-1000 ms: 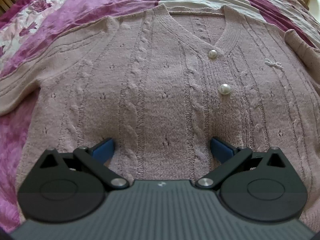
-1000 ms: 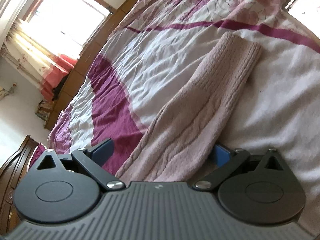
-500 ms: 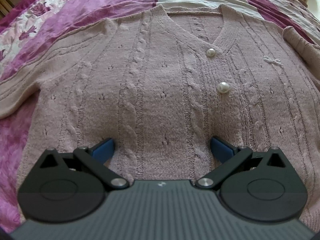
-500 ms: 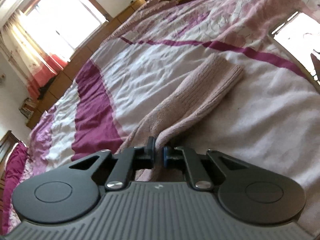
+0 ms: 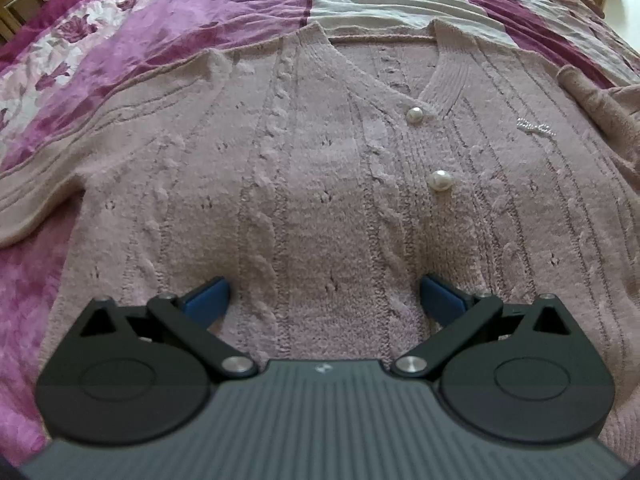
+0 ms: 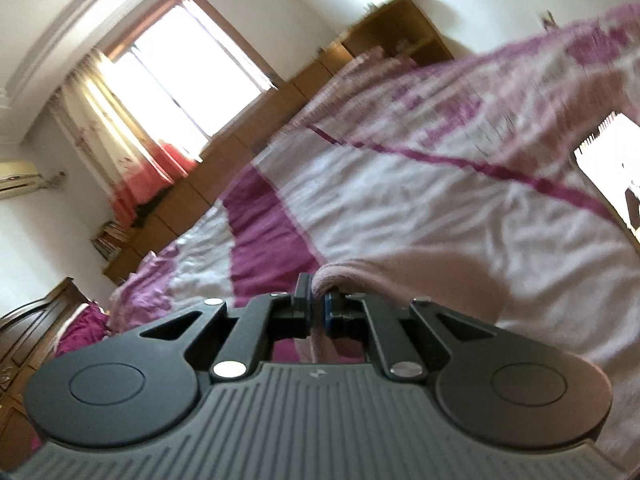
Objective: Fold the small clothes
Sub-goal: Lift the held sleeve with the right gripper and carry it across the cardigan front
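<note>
A dusty-pink cable-knit cardigan (image 5: pixel 312 184) with pearl buttons lies flat, front up, on the bed. My left gripper (image 5: pixel 324 296) is open, its blue pads wide apart, resting low over the cardigan's lower front. One sleeve (image 5: pixel 36 184) stretches out to the left; the other sleeve (image 5: pixel 600 104) rises at the right edge. In the right wrist view my right gripper (image 6: pixel 317 304) is shut on that pink sleeve (image 6: pixel 424 276) and holds it lifted off the bed; the sleeve drapes over to the right of the fingers.
The bed cover (image 5: pixel 224 4) is purple, magenta and white (image 6: pixel 400 196). Wooden cabinets (image 6: pixel 208 184) line the far wall under a bright window (image 6: pixel 180 68). A wooden headboard (image 6: pixel 36 320) stands at the left.
My right gripper closed on the sleeve and has raised it, tilting upward so more of the room shows. The left gripper stays open and has barely moved.
</note>
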A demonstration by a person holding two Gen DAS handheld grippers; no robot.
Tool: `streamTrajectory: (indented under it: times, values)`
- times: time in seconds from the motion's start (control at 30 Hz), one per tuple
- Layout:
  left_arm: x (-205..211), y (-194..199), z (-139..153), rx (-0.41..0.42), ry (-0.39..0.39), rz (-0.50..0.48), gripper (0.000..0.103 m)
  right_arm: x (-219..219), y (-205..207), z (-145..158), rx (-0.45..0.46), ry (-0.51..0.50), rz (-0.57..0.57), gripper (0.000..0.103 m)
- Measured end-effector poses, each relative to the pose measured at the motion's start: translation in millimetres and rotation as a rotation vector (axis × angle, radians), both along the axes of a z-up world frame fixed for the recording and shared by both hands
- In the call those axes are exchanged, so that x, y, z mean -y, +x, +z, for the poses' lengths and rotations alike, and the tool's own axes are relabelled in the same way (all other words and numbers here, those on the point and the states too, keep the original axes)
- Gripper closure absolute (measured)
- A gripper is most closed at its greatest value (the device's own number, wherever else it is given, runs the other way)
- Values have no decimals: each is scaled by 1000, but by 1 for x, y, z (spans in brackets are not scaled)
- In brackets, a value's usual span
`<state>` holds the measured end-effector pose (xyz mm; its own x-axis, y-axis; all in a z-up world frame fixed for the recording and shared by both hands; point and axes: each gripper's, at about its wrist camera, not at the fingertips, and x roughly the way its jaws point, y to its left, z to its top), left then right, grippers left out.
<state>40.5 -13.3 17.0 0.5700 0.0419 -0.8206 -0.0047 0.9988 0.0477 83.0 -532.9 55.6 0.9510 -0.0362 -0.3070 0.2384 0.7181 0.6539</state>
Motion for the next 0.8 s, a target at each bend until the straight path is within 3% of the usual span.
streamTrajectory:
  times: [0.2, 0.4, 0.8]
  values:
    - [2, -7, 14, 59, 32, -30, 0, -22, -13, 42, 90, -19, 52, 97]
    - [-11, -4, 30, 69, -24, -4, 0, -60, -21, 74, 142, -43, 134, 97]
    - [-53, -5, 63, 150, -37, 70, 0, -147, -11, 104, 143, -132, 240, 97]
